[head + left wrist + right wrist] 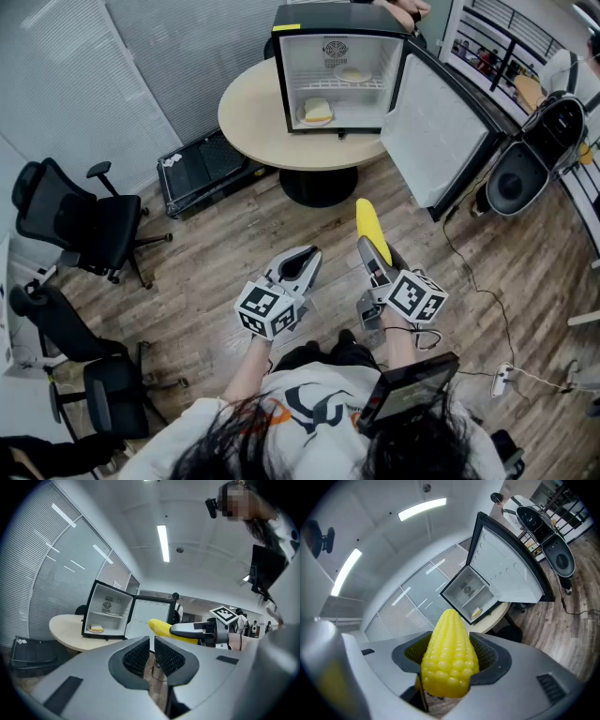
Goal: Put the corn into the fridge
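My right gripper point(375, 246) is shut on a yellow corn cob point(369, 225), whose tip sticks out past the jaws toward the fridge. In the right gripper view the corn point(450, 656) fills the space between the two pads. My left gripper point(302, 265) is beside it on the left, jaws nearly together with nothing between them point(151, 652). The small fridge point(336, 70) stands on a round table point(246, 112) ahead, its door point(433, 127) swung open to the right. Inside, a pale food item point(317, 112) lies on the floor of the fridge and another point(354, 74) on the shelf.
Black office chairs point(80, 225) stand at the left over the wooden floor. A black case point(202, 169) lies by the table's foot. A black round device point(525, 169) sits right of the fridge door, with cables point(487, 300) across the floor.
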The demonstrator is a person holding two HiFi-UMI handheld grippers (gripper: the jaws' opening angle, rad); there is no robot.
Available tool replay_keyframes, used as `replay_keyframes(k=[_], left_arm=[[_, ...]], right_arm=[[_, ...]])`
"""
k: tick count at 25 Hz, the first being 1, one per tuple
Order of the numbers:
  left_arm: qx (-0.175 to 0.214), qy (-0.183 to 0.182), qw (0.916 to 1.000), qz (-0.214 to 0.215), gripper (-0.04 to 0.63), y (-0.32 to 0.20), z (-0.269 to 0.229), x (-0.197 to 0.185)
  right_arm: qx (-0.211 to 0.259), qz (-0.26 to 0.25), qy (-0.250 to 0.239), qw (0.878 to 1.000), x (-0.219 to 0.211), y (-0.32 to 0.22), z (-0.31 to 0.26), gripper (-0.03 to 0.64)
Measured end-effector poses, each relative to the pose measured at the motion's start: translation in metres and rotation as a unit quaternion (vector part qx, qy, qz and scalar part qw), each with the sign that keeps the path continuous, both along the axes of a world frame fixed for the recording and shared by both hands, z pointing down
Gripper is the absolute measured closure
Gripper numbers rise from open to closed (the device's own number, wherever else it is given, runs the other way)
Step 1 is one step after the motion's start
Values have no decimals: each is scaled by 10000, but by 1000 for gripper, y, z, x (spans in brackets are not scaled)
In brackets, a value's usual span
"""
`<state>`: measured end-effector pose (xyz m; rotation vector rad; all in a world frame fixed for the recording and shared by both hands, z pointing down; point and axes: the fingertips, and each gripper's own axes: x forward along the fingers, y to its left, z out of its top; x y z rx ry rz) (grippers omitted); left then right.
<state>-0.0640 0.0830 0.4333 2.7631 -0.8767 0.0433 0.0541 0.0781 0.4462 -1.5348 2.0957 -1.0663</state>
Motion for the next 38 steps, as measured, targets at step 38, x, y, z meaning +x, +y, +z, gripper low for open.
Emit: replay_keyframes(k=[38], left_arm=[[177, -86, 9973, -714, 555, -40, -8, 111]], right_arm=[[-15, -710, 748, 9947, 90, -48, 19, 364]])
